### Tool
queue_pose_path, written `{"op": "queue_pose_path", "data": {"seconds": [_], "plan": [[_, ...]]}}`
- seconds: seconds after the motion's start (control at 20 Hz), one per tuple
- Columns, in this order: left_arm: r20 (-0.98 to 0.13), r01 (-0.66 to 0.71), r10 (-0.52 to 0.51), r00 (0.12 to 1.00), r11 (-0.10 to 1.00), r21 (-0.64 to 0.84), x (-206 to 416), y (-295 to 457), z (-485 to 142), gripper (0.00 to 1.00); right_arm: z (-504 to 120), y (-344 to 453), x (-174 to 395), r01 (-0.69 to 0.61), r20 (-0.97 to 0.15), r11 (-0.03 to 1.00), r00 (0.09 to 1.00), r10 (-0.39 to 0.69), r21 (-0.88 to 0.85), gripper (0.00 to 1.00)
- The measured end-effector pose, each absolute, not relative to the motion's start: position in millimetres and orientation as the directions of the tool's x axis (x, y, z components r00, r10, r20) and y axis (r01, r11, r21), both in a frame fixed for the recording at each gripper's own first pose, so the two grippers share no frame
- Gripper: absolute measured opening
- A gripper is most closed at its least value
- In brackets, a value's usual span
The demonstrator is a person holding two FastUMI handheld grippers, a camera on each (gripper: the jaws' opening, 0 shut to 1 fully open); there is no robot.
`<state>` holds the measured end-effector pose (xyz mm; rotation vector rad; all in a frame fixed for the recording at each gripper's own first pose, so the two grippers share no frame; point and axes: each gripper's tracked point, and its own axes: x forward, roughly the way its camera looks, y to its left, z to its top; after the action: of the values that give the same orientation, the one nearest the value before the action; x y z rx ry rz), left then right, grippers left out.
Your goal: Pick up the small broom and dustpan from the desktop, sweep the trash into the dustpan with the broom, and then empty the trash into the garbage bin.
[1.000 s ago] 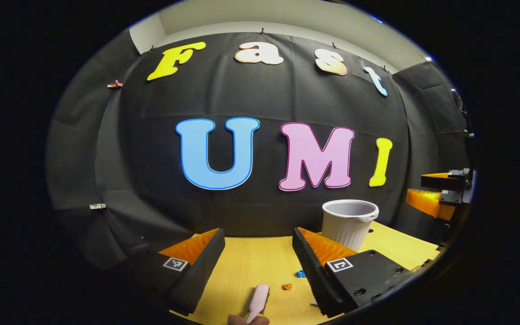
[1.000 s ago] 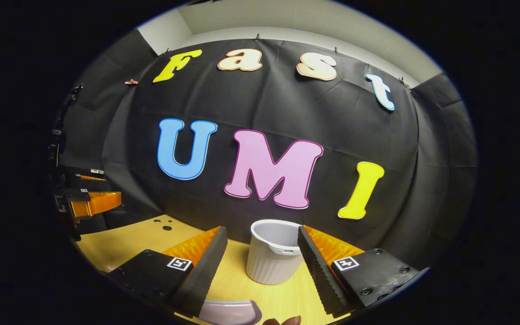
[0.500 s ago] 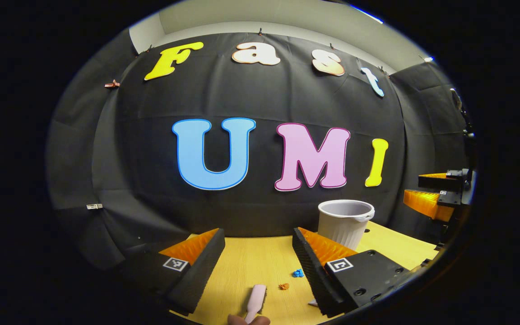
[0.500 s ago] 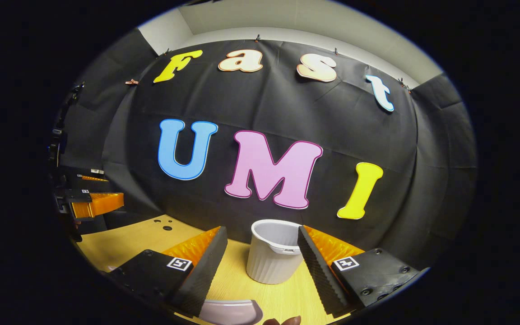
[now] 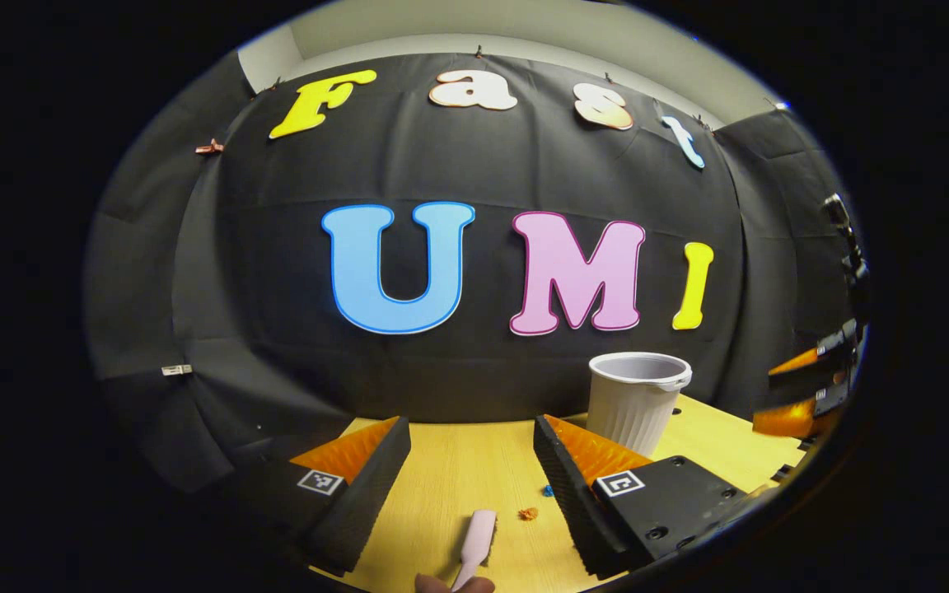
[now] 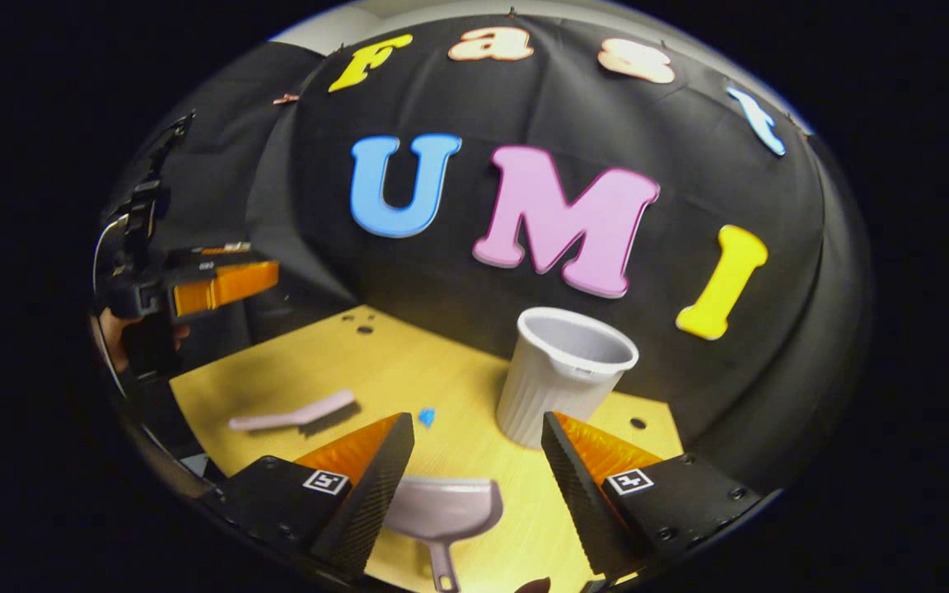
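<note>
My right claw [image 6: 474, 461] hangs spread over the yellow wooden desktop [image 6: 359, 362], gripping nothing; the pale dustpan [image 6: 446, 511] lies flat between its fingers, handle toward me. Just beyond stands the ribbed white bin [image 6: 565, 379] (its inside looks bare), with a blue scrap [image 6: 427, 417] and the pale broom [image 6: 297, 414] to the left. My left claw [image 5: 470, 461] is spread too, above the broom's handle [image 5: 476, 539] and an orange scrap [image 5: 528, 514].
</note>
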<state>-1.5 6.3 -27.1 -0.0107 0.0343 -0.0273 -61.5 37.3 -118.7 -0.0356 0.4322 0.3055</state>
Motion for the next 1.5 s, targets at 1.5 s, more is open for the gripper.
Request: {"op": "queue_pose_path", "data": {"seconds": [1.5], "plan": [[-0.122,-0.063,0.065,0.990,0.998,0.024,-15.2,43.0,-74.2,0.96,-380.8,70.5,-119.1,-0.314,-0.939,0.926,0.197,0.281,0.211,0.70]]}}
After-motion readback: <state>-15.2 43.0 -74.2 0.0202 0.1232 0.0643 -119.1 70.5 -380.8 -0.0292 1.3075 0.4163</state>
